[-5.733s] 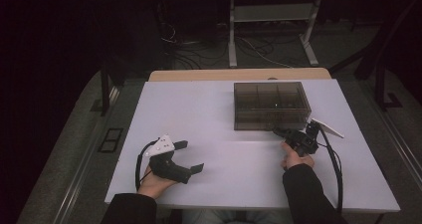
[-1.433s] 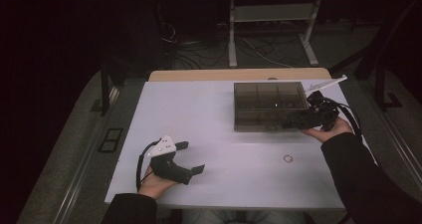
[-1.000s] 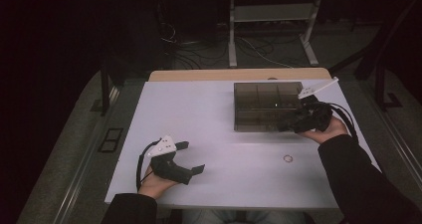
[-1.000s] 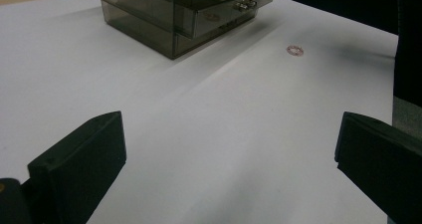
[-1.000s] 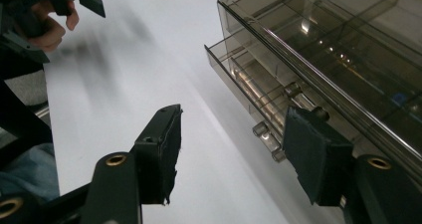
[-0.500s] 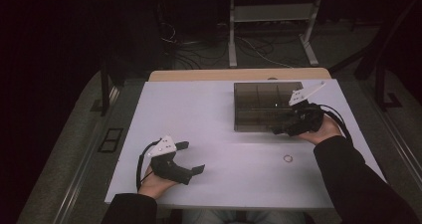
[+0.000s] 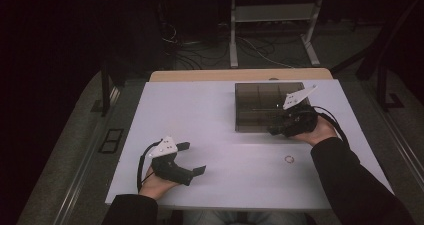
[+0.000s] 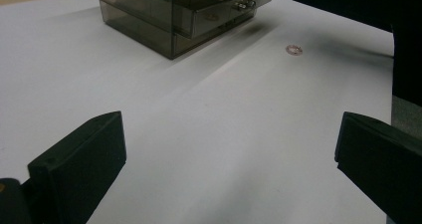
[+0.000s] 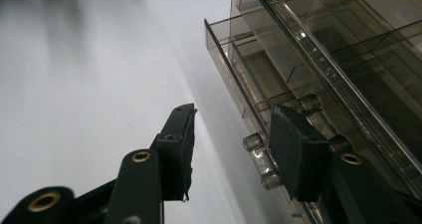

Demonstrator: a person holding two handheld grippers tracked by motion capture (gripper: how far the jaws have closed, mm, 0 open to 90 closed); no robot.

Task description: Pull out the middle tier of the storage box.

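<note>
Fingers of right gripper half spread and just been closing, straddling clear drawer handle at front of smoked drawer box; one finger sits against handle, other stands off it over bare tabletop, so no pinch yet. Drawer already out a little from box front. Box at far right part of tabletop, right hand just beside its near right corner. Left gripper resting near front left edge, fingers spread wide, holding nothing, well apart from box. Small ring lying loose on tabletop near right forearm, apart from box.

Step in hand, by judgement: getting a grip on drawer handle. Next move likely needs the closing finished until both fingers press handle, then straight pull along drawer's slide; crooked pull risks jamming drawer or dragging light box across tabletop. Ring probably meant for drawer afterwards, not certain.
</note>
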